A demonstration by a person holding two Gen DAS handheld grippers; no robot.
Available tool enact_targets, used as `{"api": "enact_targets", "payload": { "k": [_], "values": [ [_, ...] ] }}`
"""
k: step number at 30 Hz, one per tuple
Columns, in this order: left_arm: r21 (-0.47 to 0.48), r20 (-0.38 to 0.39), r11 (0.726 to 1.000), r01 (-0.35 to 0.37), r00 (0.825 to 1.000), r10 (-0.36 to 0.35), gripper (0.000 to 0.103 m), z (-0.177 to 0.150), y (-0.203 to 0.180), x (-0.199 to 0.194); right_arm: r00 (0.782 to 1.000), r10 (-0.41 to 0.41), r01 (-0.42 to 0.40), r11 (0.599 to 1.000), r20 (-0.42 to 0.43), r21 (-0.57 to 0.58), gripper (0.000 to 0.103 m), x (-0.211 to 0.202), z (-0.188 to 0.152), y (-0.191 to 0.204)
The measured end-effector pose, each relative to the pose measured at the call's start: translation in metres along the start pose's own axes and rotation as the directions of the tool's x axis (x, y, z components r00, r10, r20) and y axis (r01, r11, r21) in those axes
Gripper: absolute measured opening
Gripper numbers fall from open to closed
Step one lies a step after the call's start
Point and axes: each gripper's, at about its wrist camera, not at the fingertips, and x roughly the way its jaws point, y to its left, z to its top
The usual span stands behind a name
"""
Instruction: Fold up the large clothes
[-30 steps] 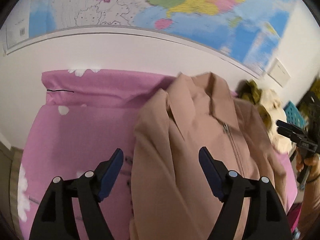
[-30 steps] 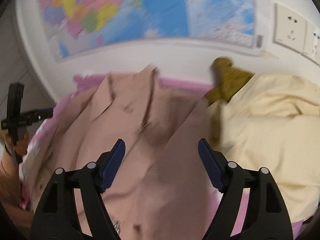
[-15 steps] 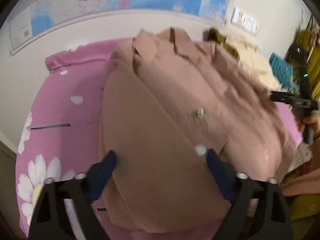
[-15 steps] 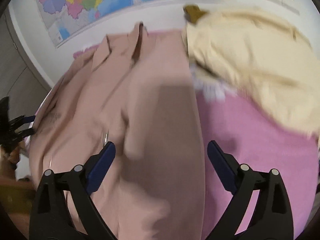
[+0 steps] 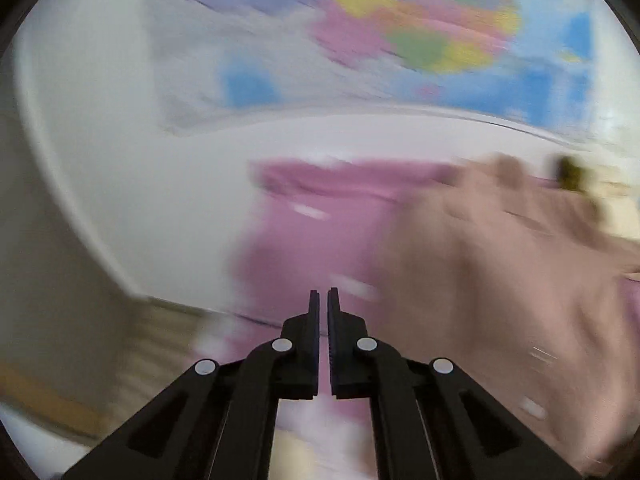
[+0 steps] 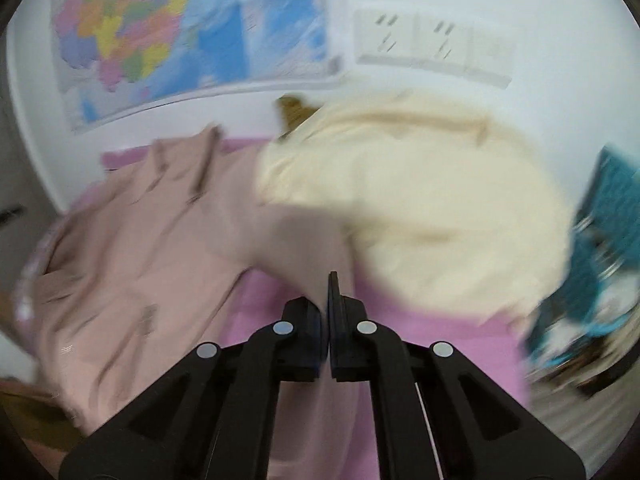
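A tan zip jacket lies spread on a pink flowered bedsheet; it shows blurred at the right of the left wrist view. My right gripper is shut on a fold of the tan jacket, probably a sleeve, that runs up between its fingers. My left gripper is shut with nothing between its fingers, over the pink sheet to the left of the jacket.
A cream garment lies right of the jacket, with an olive piece behind it. A teal basket stands at the far right. A wall map and sockets are behind the bed.
Both grippers have gone from wide open to shut. The right one has closed on a fold of the jacket. The left one has swung left, off the jacket, toward the bed's left edge.
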Motion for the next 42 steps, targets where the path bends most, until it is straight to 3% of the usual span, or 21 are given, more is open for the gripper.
{"api": "enact_targets", "payload": {
  "k": [1,2,3,4,5,8,10,13,15,16,17,18,21,22,24,26,29,31,34,39,42],
  "values": [
    [-0.006,-0.009,0.998,-0.059,0.998,0.059,0.004,0.003,0.005,0.004,0.997,-0.073,0.073,0.997,-0.007,-0.005,0.01,0.008,0.006,-0.006],
    [-0.015,-0.037,0.998,-0.055,0.998,0.054,0.011,0.001,0.007,0.008,0.994,-0.108,0.108,0.994,-0.026,-0.008,0.016,0.016,0.006,-0.009],
    [-0.03,-0.072,1.0,-0.007,0.997,0.005,0.019,-0.002,0.008,0.011,0.988,-0.141,0.141,0.99,-0.066,-0.011,0.019,0.027,0.004,-0.013],
    [-0.052,-0.096,0.994,0.091,0.991,-0.096,0.027,-0.012,0.006,0.012,0.981,-0.152,0.155,0.988,-0.12,0.014,0.037,0.04,-0.001,-0.017],
    [-0.051,-0.095,0.987,0.155,0.983,-0.159,0.03,-0.02,0.0,0.009,0.981,-0.144,0.15,0.988,-0.127,0.04,0.042,0.043,-0.005,-0.02],
    [-0.057,-0.123,0.924,0.378,0.916,-0.382,0.053,-0.052,-0.019,-0.001,0.994,-0.06,0.067,0.994,-0.088,0.08,0.046,0.032,-0.02,-0.014],
    [-0.009,-0.138,0.893,0.45,0.884,-0.447,0.057,-0.078,-0.043,-0.013,0.999,-0.034,0.036,0.996,-0.032,0.084,0.05,0.017,-0.024,-0.006],
    [0.052,-0.196,0.901,0.432,0.889,-0.415,0.069,-0.101,-0.075,-0.013,0.995,0.082,-0.086,0.994,0.054,0.071,0.063,-0.01,-0.029,0.019],
    [0.041,-0.218,0.895,0.444,0.878,-0.426,0.067,-0.109,-0.084,-0.009,0.986,0.161,-0.162,0.986,0.053,0.024,0.064,-0.012,-0.034,0.04],
    [0.021,-0.222,0.888,0.459,0.868,-0.444,0.05,-0.112,-0.085,-0.004,0.982,0.186,-0.186,0.983,0.04,-0.005,0.066,-0.01,-0.036,0.051],
    [-0.002,-0.227,0.876,0.482,0.853,-0.47,0.018,-0.112,-0.084,0.0,0.98,0.198,-0.197,0.98,0.03,-0.021,0.066,-0.007,-0.037,0.059],
    [-0.022,-0.233,0.863,0.505,0.837,-0.496,0.009,-0.112,-0.076,0.001,0.977,0.213,-0.212,0.977,0.017,-0.033,0.066,-0.003,-0.036,0.067],
    [-0.023,-0.179,0.904,0.427,0.888,-0.424,0.002,-0.098,-0.059,-0.011,0.956,0.292,-0.293,0.956,-0.024,-0.006,0.066,0.013,-0.042,0.079],
    [-0.007,-0.139,0.936,0.352,0.926,-0.35,0.001,-0.087,-0.047,-0.02,0.948,0.317,-0.317,0.949,-0.032,0.001,0.064,0.016,-0.043,0.082],
    [0.006,-0.064,0.974,0.226,0.972,-0.226,0.0,-0.07,-0.022,-0.036,0.933,0.359,-0.36,0.933,-0.04,-0.023,0.064,0.017,-0.044,0.095],
    [0.012,0.002,0.995,0.102,0.995,-0.102,0.0,-0.053,0.003,-0.048,0.921,0.389,-0.391,0.918,-0.039,-0.065,0.064,0.01,-0.046,0.114],
    [-0.022,-0.03,0.988,0.152,0.988,-0.153,0.002,-0.047,0.023,-0.049,0.888,0.459,-0.459,0.877,-0.034,-0.141,0.064,-0.002,-0.045,0.143],
    [-0.026,-0.049,0.976,0.218,0.974,-0.219,0.011,-0.057,0.015,-0.05,0.865,0.501,-0.497,0.843,-0.04,-0.205,0.064,-0.011,-0.045,0.167],
    [-0.014,-0.078,0.923,0.385,0.92,-0.385,0.053,-0.082,-0.023,-0.056,0.822,0.563,-0.563,0.782,-0.084,-0.268,0.064,-0.016,-0.045,0.202],
    [0.02,-0.195,0.896,0.444,0.881,-0.432,0.055,-0.118,-0.08,-0.04,0.768,0.615,-0.628,0.665,-0.182,-0.404,0.065,-0.018,-0.059,0.263],
    [0.031,-0.239,0.918,0.396,0.894,-0.378,0.044,-0.13,-0.083,-0.028,0.765,0.601,-0.627,0.61,-0.232,-0.485,0.069,-0.017,-0.073,0.299]
  ]
}}
